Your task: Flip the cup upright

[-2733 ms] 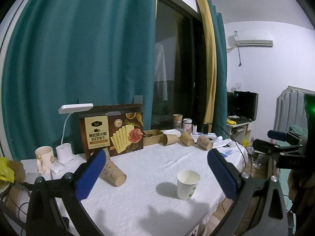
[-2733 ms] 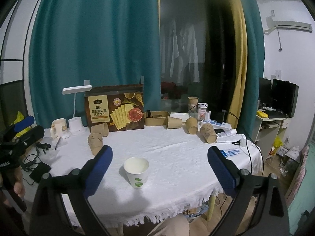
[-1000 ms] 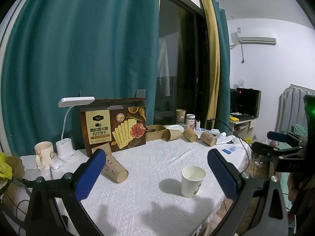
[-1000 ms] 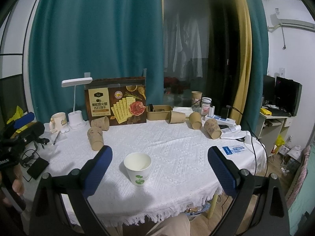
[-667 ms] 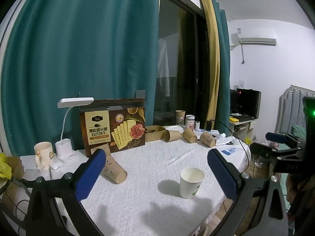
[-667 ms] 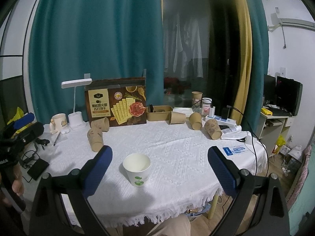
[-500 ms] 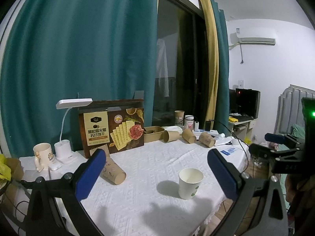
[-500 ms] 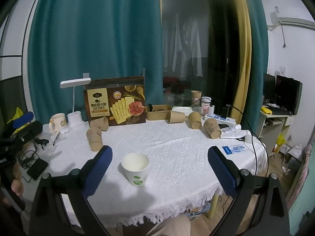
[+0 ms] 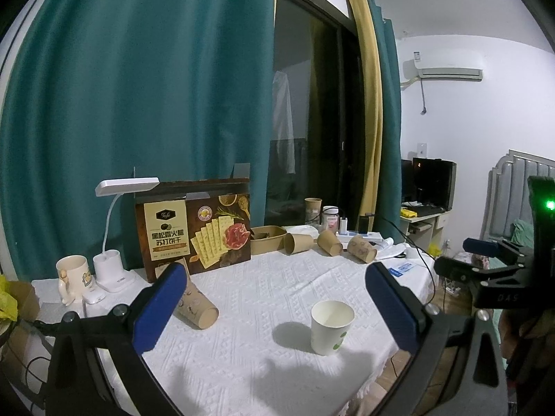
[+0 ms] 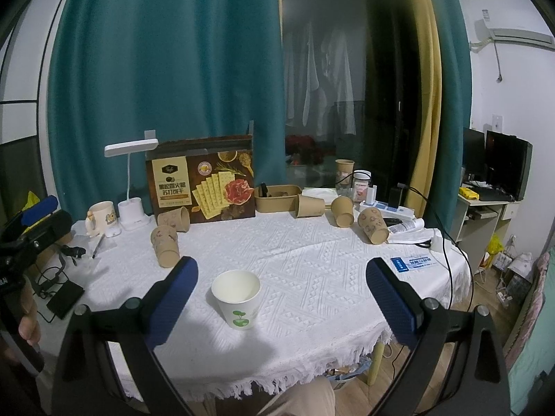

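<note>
White paper cup (image 10: 237, 299) with a green sprout print stands upright, mouth up, near the front edge of the table (image 10: 312, 277), on the white woven cloth. It sits between the spread blue fingers of the right gripper (image 10: 281, 296), touched by neither; those jaws are wide apart and hold nothing. The left gripper (image 9: 274, 306) is likewise open and empty, the cup (image 9: 331, 326) nearer its right-hand finger. Further back, brown paper cups (image 10: 164, 245) lie on their sides, and a cracker box (image 10: 201, 185) stands against the teal curtain (image 10: 166, 69) beside a white desk lamp (image 10: 131, 180) and a mug (image 10: 100, 216).
</note>
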A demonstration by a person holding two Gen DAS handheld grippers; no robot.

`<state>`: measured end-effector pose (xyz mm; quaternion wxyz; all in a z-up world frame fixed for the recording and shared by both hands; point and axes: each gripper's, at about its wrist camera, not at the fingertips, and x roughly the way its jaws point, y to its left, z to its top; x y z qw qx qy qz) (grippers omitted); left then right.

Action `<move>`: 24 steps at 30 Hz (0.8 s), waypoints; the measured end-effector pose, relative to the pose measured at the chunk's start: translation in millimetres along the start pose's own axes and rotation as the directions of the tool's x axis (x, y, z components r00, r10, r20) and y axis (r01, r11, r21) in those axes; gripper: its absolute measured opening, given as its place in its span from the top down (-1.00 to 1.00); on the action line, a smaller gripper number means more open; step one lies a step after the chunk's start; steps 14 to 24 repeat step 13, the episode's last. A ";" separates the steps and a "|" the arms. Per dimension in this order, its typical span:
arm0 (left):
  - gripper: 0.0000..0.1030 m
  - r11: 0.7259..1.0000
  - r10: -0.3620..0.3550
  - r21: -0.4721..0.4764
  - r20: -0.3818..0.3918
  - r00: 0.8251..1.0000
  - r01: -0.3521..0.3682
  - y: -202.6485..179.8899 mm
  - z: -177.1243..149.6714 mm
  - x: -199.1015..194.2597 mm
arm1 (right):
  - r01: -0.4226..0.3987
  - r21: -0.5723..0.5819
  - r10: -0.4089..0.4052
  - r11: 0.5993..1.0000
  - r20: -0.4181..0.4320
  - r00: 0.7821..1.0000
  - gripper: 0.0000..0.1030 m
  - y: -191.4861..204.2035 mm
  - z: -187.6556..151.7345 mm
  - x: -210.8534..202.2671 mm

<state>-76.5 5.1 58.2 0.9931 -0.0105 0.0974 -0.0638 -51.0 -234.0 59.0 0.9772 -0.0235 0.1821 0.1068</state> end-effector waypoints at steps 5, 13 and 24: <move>-0.99 1.000 0.001 0.000 -0.003 1.000 -0.001 -0.8 0.5 0.6 | -0.002 0.002 0.002 1.000 -0.004 1.000 -0.87 -1.1 0.6 2.2; -0.99 0.999 -0.046 0.013 -0.021 0.999 0.046 -8.9 3.8 11.8 | -0.010 -0.009 0.010 1.000 -0.016 1.000 -0.87 -3.1 0.3 14.0; -0.99 0.999 -0.046 0.013 -0.021 0.999 0.046 -8.9 3.8 11.8 | -0.010 -0.009 0.010 1.000 -0.016 1.000 -0.87 -3.1 0.3 14.0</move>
